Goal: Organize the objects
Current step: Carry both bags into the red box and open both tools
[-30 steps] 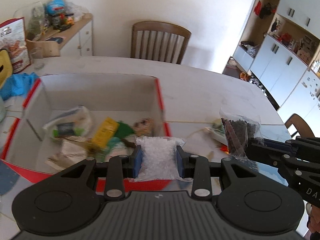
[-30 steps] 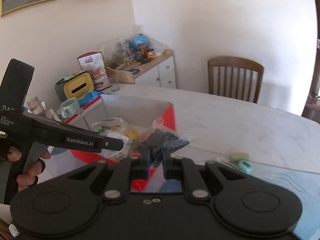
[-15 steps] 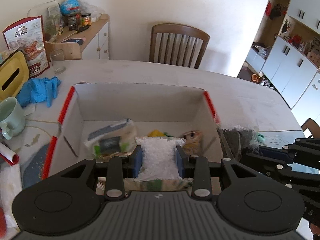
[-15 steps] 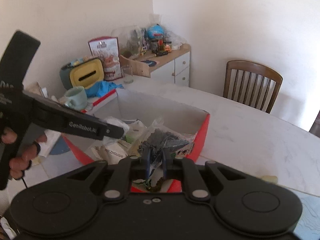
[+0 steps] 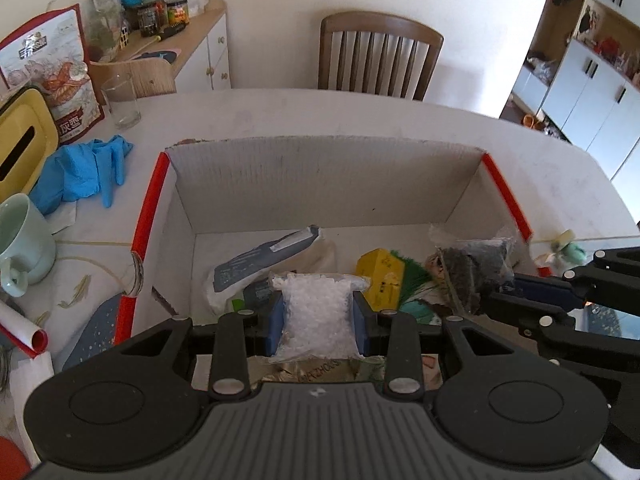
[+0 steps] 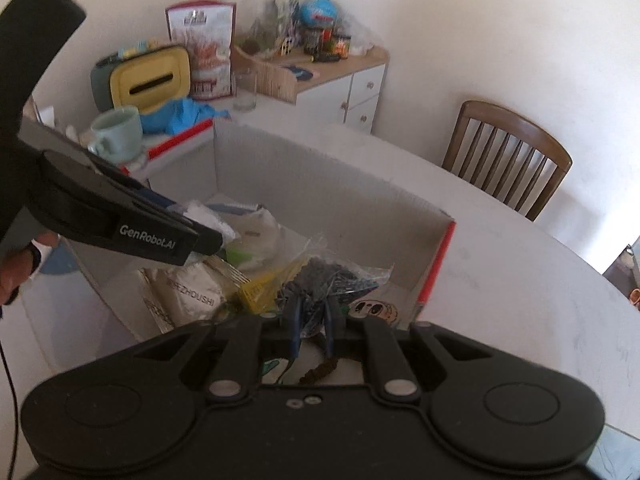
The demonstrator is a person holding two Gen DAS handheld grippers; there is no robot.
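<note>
On the table's left lie a mug [image 5: 22, 240] and blue gloves [image 5: 80, 172]. The left gripper [image 5: 318, 312] clamps a bag of white granules [image 5: 316, 316] over the open box [image 5: 320, 176]. To its right, the right gripper [image 6: 312, 320] pinches a bag of dark beads [image 6: 332, 276], also above the box's packets.

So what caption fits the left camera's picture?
Left gripper holds a bag of white crystals above an open cardboard box.

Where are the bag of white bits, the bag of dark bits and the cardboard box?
bag of white bits [image 5: 316, 316], left wrist view, middle of the bag
bag of dark bits [image 6: 332, 276], right wrist view, dark filling
cardboard box [image 5: 320, 180], left wrist view, inner far wall
</note>
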